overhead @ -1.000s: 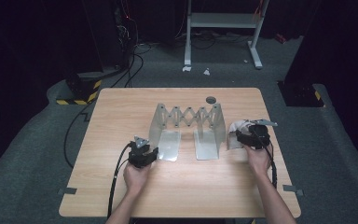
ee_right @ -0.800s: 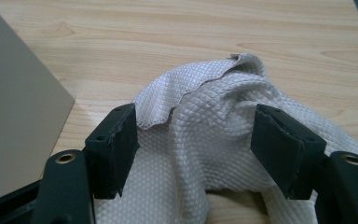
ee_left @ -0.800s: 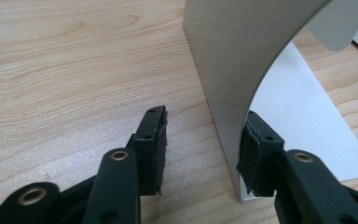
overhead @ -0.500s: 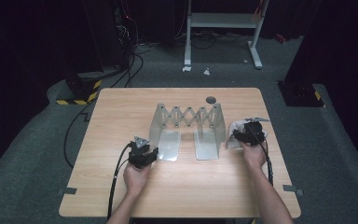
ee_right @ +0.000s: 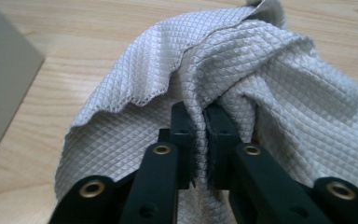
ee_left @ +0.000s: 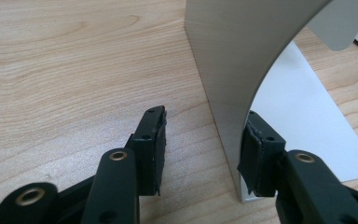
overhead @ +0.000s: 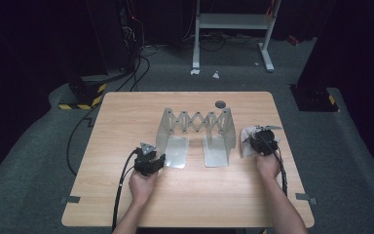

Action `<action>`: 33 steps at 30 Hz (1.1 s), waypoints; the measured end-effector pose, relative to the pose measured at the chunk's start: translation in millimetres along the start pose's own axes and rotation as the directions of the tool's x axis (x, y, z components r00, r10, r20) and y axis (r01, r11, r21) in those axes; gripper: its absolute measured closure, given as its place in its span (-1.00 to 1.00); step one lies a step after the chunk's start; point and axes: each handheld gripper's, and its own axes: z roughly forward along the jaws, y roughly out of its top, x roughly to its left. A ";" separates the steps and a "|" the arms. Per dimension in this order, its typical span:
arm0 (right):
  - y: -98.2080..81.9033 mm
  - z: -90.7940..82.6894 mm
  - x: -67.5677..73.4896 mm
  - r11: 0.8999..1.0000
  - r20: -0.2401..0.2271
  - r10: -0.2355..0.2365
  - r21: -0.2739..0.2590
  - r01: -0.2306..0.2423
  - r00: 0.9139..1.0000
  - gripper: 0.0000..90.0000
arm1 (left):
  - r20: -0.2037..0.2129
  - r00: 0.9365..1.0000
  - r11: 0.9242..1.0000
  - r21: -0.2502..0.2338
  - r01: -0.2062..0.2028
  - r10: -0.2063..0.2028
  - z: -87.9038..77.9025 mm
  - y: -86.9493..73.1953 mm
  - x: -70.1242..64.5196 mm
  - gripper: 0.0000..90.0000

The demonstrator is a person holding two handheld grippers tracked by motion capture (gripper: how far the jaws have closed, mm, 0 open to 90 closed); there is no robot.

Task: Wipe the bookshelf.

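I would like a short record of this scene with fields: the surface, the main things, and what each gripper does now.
surface: wooden table
metal piece: folding rack with two end plates, standing mid-table
cloth: grey waffle-textured cloth, bunched, right of the rack
left gripper: jaws apart, astride the rack's left end plate; one pad touches it
right gripper: jaws have just been closing, now pinching a fold of the cloth

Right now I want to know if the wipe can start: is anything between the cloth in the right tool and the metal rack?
Nothing visible. The right tool has just closed on a fold of the grey cloth, and bare table lies between it and the metal rack.
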 end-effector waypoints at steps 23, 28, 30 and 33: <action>-31.4 -34.8 51.1 0.987 -0.271 -0.161 -0.034 0.158 0.949 0.96 | -0.007 1.000 1.000 0.005 -0.009 0.009 -0.1 0.0 -1.0 0.24; -36.7 -30.9 59.8 0.986 -0.295 -0.162 -0.014 0.165 0.942 0.96 | -0.004 1.000 1.000 0.000 -0.003 0.003 -0.4 -0.2 -0.5 0.34; -37.0 -31.7 61.2 0.988 -0.312 -0.150 -0.016 0.152 0.938 0.96 | -0.004 1.000 1.000 -0.001 0.002 -0.002 -0.4 -0.2 -0.2 0.42; -36.5 -33.1 61.9 0.988 -0.313 -0.150 -0.019 0.152 0.938 0.96 | -0.005 1.000 1.000 0.001 0.005 -0.005 -0.6 -0.2 0.2 0.44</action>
